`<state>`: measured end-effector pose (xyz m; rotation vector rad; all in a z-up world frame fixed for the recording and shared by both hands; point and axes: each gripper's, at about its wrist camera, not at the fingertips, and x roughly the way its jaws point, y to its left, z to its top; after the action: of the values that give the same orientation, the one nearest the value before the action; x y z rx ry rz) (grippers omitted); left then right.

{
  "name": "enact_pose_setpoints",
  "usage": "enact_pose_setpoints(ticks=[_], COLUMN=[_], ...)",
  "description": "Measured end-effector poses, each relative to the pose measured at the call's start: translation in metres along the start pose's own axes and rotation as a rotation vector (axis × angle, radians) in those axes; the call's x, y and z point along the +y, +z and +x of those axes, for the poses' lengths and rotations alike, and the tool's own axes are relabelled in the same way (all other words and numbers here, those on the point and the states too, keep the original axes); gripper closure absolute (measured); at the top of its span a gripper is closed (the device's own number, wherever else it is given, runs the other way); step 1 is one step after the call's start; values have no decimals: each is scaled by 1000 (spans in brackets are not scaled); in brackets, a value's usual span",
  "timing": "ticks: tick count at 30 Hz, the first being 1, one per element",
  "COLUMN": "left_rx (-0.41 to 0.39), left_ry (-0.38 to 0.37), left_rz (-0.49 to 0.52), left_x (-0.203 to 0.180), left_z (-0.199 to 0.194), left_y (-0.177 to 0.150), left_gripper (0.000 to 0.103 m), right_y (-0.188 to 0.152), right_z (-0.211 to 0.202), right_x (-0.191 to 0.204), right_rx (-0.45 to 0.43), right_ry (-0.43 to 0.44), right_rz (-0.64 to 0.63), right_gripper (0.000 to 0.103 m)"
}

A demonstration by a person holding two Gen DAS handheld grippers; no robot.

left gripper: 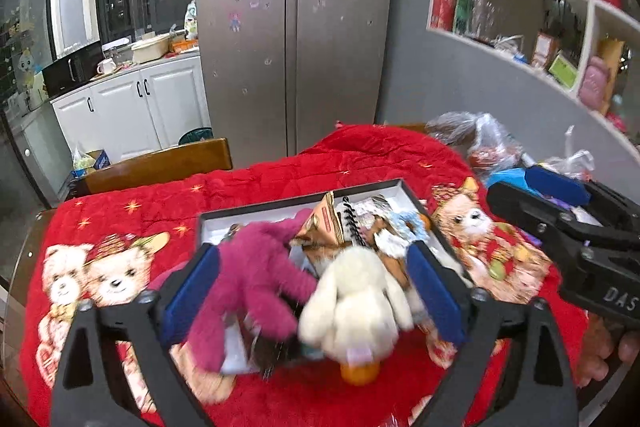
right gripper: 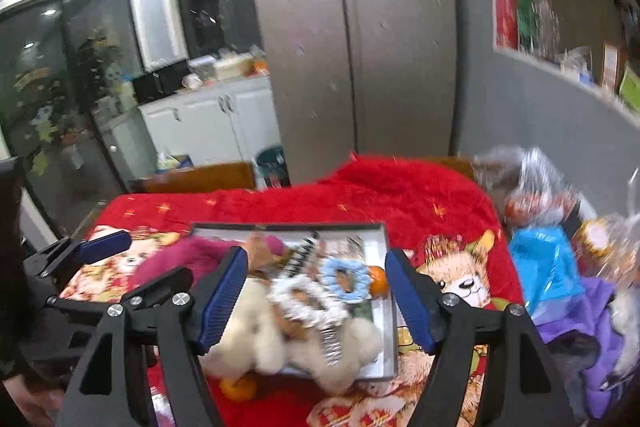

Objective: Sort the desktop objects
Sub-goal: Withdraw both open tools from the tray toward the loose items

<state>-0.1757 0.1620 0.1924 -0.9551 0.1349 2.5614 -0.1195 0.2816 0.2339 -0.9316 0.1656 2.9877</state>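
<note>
A shallow box with a dark rim sits on the red blanket. It holds a magenta plush, a cream plush, a spiral notebook, a white fluffy ring and a blue fluffy ring. My left gripper is open above the plushes, gripping nothing. My right gripper is open above the rings and cream plush. An orange lies at the box's near edge; another orange lies by the blue ring.
The red bear-print blanket covers the table. Plastic bags, a blue bag and purple cloth pile at the right. A wooden chair back stands behind, then a fridge.
</note>
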Motion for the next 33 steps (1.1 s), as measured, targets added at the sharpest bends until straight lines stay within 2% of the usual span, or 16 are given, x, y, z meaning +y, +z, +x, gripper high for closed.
enact_pose_setpoints(ticks=[3, 6, 10, 13, 15, 19, 23, 28, 33], left_rx=[-61, -100, -65, -41, -30, 57, 95, 140, 190], left_ry=[11, 74, 123, 183, 190, 146, 102, 62, 11], left_rz=[-1, 5, 9, 26, 14, -23, -57, -73, -70], left_x=[7, 11, 16, 16, 18, 25, 29, 33, 31], left_z=[-51, -89, -109, -110, -105, -78, -53, -27, -4], left_y=[-11, -30, -71, -107, -130, -155, -166, -175, -184], left_gripper=[0, 0, 0, 0, 0, 0, 0, 0, 0], right_y=[-4, -12, -31, -50, -64, -90, -106, -115, -140], right_z=[-46, -83, -116, -123, -125, -111, -93, -80, -58], right_x=[21, 40, 59, 66, 66, 59, 54, 44, 24], right_rx=[-78, -134, -164, -153, -151, -80, -6, 25, 86], right_ry=[28, 16, -23, -64, -103, -85, -101, -100, -136], right_rz=[-48, -80, -112, -130, -113, -68, -53, -12, 46], right_gripper=[22, 21, 20, 20, 20, 20, 20, 20, 20])
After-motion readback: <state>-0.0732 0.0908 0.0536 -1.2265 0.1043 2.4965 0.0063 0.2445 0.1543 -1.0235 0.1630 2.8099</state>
